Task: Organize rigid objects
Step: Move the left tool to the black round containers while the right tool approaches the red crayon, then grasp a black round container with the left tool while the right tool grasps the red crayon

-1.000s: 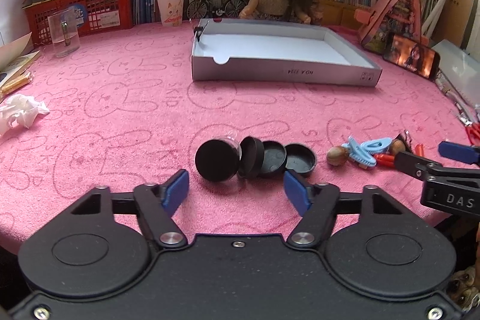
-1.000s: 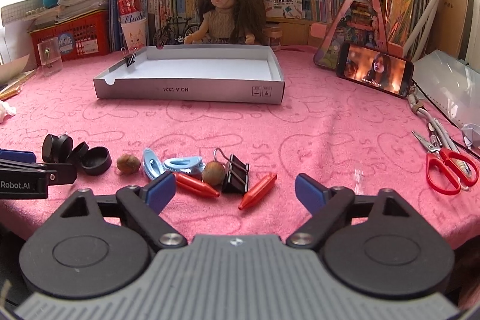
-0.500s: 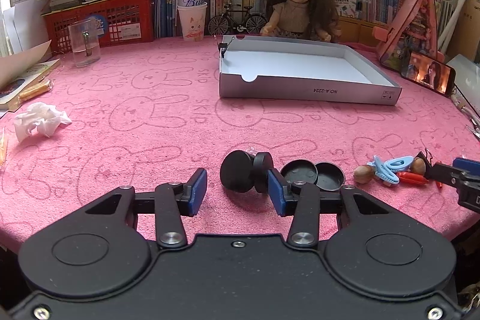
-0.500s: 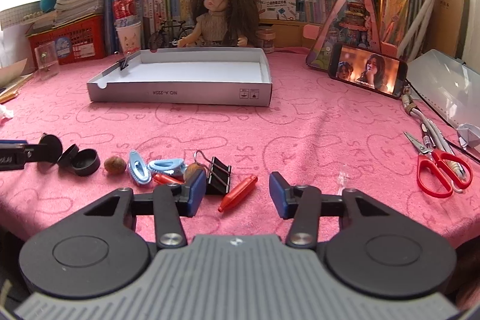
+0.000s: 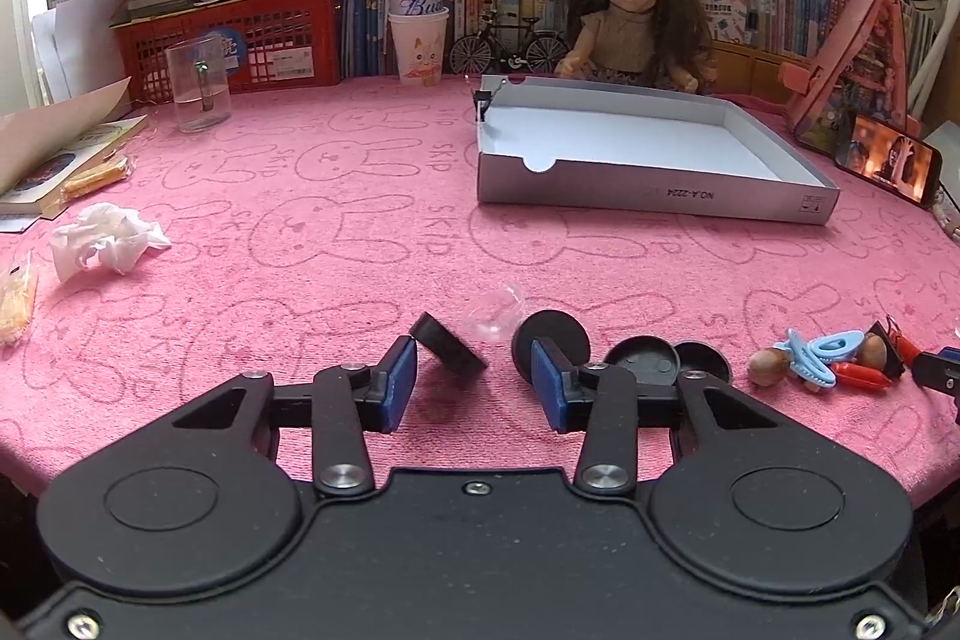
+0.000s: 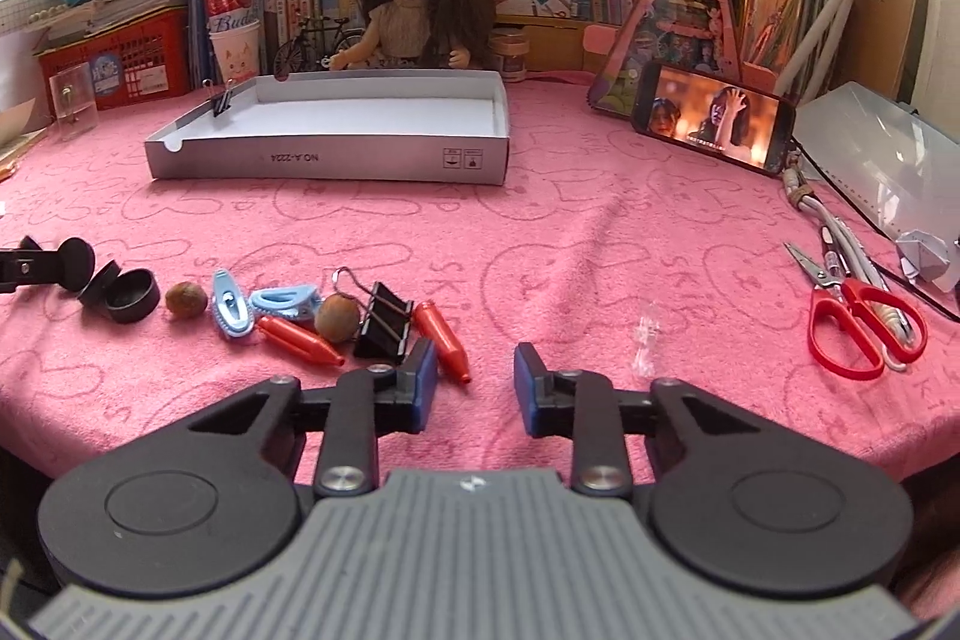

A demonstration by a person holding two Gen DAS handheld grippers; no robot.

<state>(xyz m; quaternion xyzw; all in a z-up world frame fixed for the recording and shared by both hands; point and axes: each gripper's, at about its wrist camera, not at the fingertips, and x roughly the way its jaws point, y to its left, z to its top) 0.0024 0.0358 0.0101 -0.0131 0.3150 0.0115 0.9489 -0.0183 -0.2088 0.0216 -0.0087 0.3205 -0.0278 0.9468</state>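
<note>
The left gripper [image 5: 474, 381] is standing partly open over the pink counter [image 5: 300, 232], its jaws having just been closing, a tilted black cap [image 5: 449, 351] leaning by its left pad. The right gripper [image 6: 469, 381] has been closing too, gripping nothing, an orange peg [image 6: 441, 335] beside it. Farther back, the white tray [image 6: 336, 157] is sitting empty-floored.

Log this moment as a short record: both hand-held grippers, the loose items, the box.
left hand-held gripper: jaws have just been closing, gap between them; tilted black cap beside one fingertip
right hand-held gripper: jaws have just been closing, nothing between them; orange cap near one fingertip
loose pile: black binder clip, blue clips, nuts
grey box: on pink cloth, nothing seen inside; small clip on its rim
</note>
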